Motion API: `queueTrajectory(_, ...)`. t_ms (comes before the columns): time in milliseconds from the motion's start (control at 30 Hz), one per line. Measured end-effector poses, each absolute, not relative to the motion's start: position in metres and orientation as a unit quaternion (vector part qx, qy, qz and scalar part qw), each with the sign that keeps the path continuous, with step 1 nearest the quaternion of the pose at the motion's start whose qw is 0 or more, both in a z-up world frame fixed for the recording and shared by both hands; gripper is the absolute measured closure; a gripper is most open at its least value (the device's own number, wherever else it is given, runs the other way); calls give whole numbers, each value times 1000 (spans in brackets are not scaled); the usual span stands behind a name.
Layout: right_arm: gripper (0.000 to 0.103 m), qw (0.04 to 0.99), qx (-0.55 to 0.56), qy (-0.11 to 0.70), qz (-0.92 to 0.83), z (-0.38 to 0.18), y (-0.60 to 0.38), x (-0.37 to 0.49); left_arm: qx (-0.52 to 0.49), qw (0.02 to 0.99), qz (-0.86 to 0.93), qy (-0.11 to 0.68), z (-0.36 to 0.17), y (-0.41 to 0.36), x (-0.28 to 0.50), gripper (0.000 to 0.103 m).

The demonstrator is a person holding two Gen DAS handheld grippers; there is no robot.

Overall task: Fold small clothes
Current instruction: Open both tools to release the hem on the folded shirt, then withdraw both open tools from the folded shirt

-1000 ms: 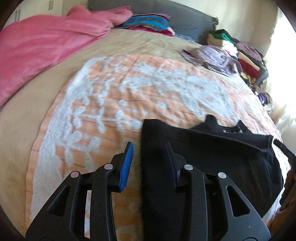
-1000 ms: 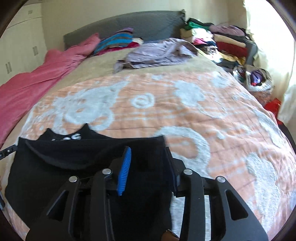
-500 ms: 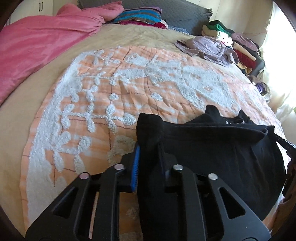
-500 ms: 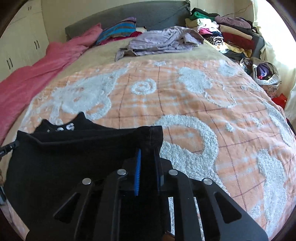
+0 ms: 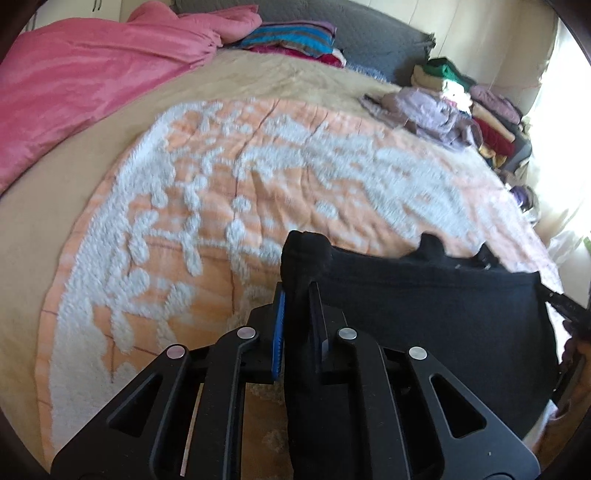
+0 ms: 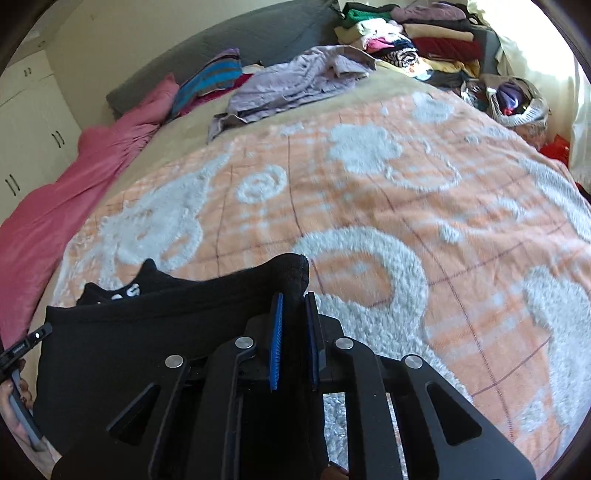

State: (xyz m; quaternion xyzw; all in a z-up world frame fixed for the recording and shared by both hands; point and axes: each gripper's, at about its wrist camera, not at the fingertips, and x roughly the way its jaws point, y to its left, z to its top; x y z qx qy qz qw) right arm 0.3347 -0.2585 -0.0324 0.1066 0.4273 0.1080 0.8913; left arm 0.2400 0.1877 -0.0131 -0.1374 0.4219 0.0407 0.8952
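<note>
A black garment [image 5: 424,306] lies on the orange-and-white bedspread [image 5: 258,177] at the near edge of the bed. My left gripper [image 5: 295,291] is shut on its left corner, which bunches up above the blue pads. My right gripper [image 6: 293,299] is shut on the garment's [image 6: 147,332] right corner and holds it raised. The cloth hangs taut between the two grippers. White print shows at its far edge in the right wrist view.
A pink blanket [image 5: 92,74] covers the bed's left side. A lilac garment [image 6: 295,81] lies at the far end. Folded clothes [image 6: 424,33] are stacked at the far right by the grey headboard [image 6: 240,40]. A basket [image 6: 517,99] stands beside the bed.
Both grippers closed on the garment's near corners, then lifted them off the bedspread. The views have tilted up and moved slightly forward.
</note>
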Motion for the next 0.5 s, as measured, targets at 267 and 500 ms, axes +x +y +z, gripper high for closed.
queueTrajectory(267,90,900,67,423,83,-35,-251,327,-104,901,51,419,-14,178,232,88)
queueTrajectory(500,78,907,33,414,67,-32,-248,309,-94,902,49,419,-10,173,224,75)
